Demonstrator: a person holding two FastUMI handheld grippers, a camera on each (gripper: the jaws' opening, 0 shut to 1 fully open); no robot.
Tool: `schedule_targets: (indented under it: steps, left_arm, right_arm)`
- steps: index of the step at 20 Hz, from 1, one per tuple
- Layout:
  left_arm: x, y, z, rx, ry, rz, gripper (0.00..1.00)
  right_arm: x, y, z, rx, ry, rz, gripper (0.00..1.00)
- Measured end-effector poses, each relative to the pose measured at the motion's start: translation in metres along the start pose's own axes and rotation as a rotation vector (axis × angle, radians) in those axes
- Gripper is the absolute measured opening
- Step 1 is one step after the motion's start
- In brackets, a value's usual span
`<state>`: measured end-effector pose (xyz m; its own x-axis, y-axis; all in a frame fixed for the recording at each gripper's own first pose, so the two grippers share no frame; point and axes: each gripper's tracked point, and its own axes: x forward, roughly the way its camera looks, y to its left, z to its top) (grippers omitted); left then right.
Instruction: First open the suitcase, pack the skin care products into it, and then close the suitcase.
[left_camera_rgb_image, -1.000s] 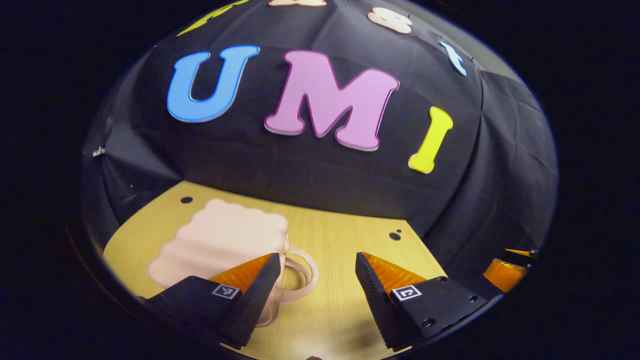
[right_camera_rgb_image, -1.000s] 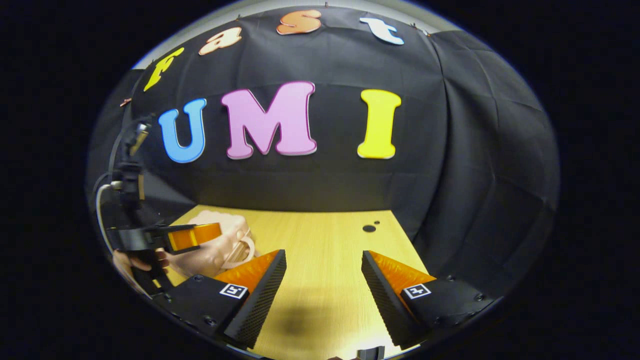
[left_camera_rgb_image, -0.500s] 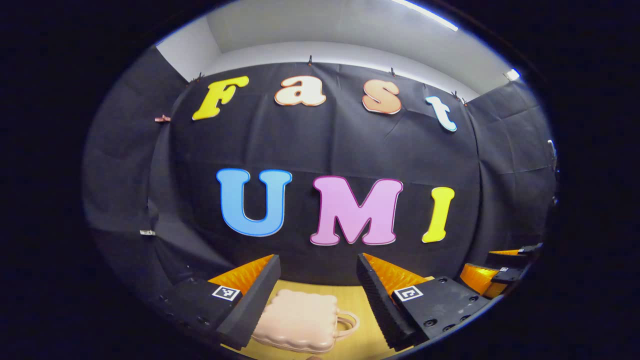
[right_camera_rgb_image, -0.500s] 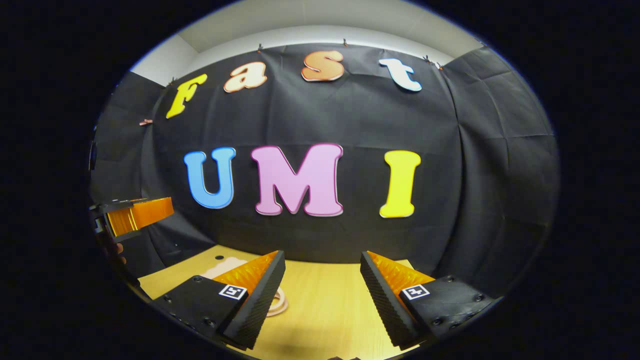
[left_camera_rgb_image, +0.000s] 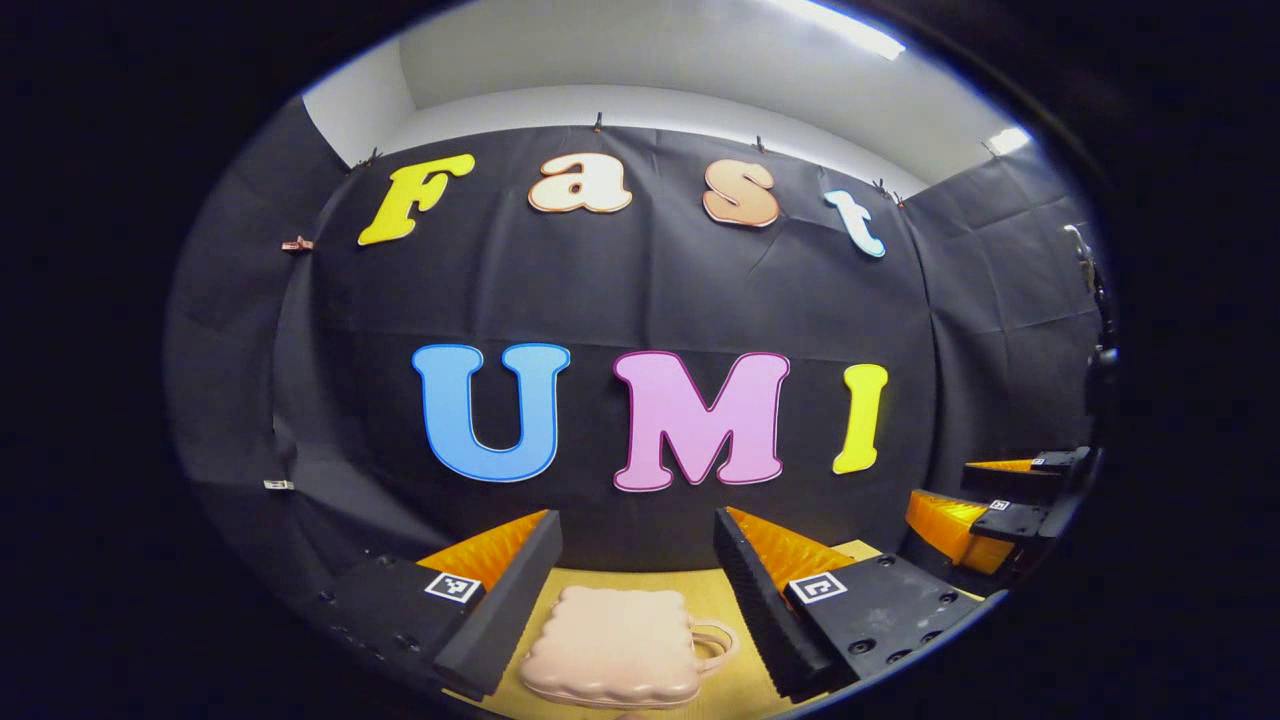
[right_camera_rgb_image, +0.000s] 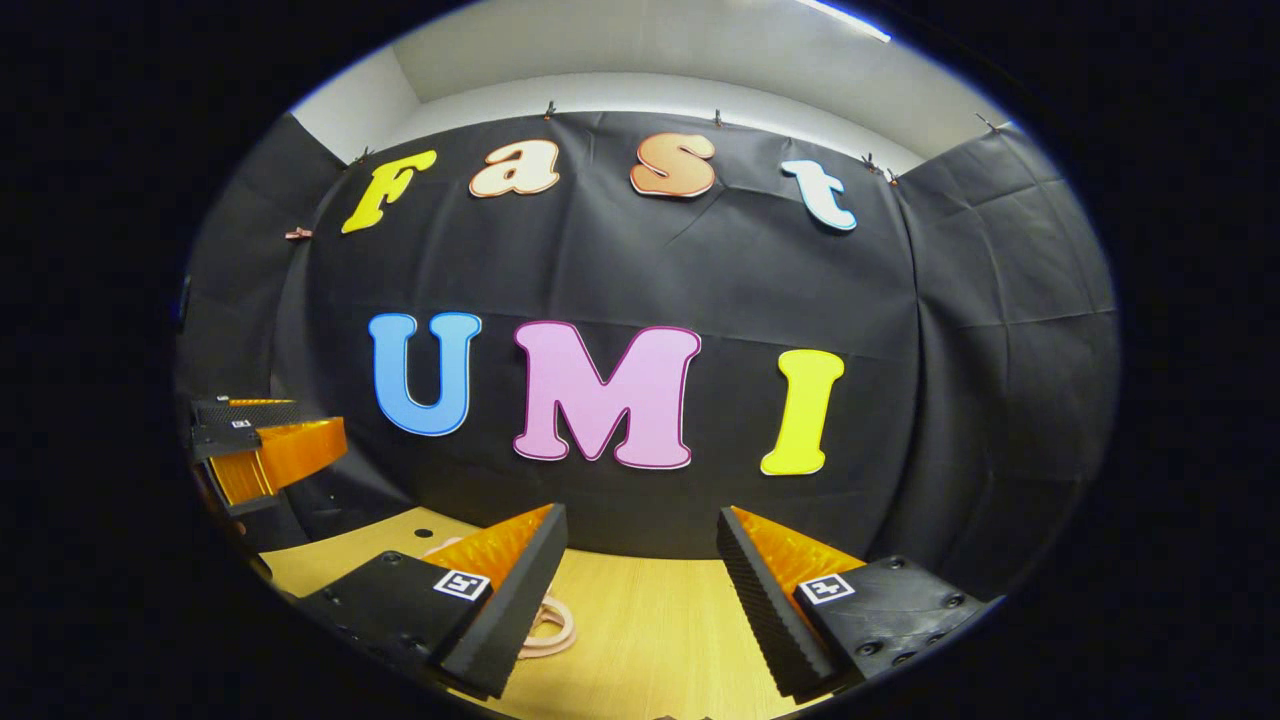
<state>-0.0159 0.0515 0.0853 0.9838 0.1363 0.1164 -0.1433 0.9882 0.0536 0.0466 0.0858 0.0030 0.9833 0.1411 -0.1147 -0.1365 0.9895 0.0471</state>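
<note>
Closed pink suitcase (left_camera_rgb_image: 612, 648) lies on the table (right_camera_rgb_image: 650, 630); left hand-held gripper (left_camera_rgb_image: 637, 590) and right hand-held gripper (right_camera_rgb_image: 640, 590) both gape apart, holding nothing.

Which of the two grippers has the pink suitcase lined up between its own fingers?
The left gripper: the pale pink scalloped suitcase lies between its fingers. From the right gripper, it lies off left.

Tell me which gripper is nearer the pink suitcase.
Left. The left gripper hangs open right over the pink suitcase, which lies closed between its fingers in the left gripper view. The right gripper, also open, is off to the handle's side.
</note>
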Motion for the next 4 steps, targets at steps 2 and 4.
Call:
schedule_targets:
  steps: [2, 4]
  left_arm:
    - [0.009, 0.008, -0.001, 0.000, -0.003, -0.002, 0.96]
    - [0.016, 0.012, 0.000, -0.007, -0.029, 0.011, 0.96]
  right_arm:
    - [0.002, 0.005, 0.000, 0.006, 0.000, 0.000, 0.95]
    - [0.005, 0.005, 0.000, -0.019, -0.015, 0.007, 0.96]
